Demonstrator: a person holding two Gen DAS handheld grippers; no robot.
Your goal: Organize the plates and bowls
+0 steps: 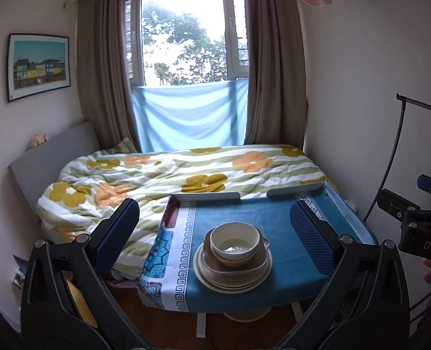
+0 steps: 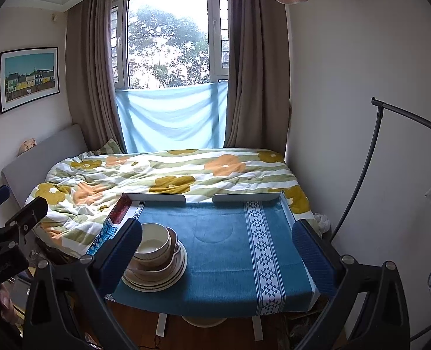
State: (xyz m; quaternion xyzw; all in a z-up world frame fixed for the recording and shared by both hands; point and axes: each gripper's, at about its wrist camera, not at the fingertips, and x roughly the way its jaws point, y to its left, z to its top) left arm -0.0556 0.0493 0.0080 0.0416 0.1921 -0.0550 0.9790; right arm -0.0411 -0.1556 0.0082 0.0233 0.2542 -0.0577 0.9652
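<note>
A stack of dishes stands on a small table covered with a blue cloth [image 1: 276, 218]. A cream bowl [image 1: 234, 240] sits on top, in a brown handled bowl [image 1: 257, 259], on several cream plates [image 1: 215, 280]. My left gripper [image 1: 215, 233] is open and empty, held back from the table with the stack between its fingers in view. My right gripper [image 2: 216, 242] is open and empty, to the right of the stack; its left finger [image 2: 122, 250] hides part of the cream bowl [image 2: 154, 242] and plates [image 2: 168, 277]. The blue cloth [image 2: 224, 250] lies bare in front of it.
A bed with a flowered quilt [image 1: 157, 175] lies behind and left of the table. White rails [image 2: 154, 197] edge the table's far side. A black curved stand [image 2: 364, 169] is by the right wall. The window and curtains [image 1: 186, 58] are at the back.
</note>
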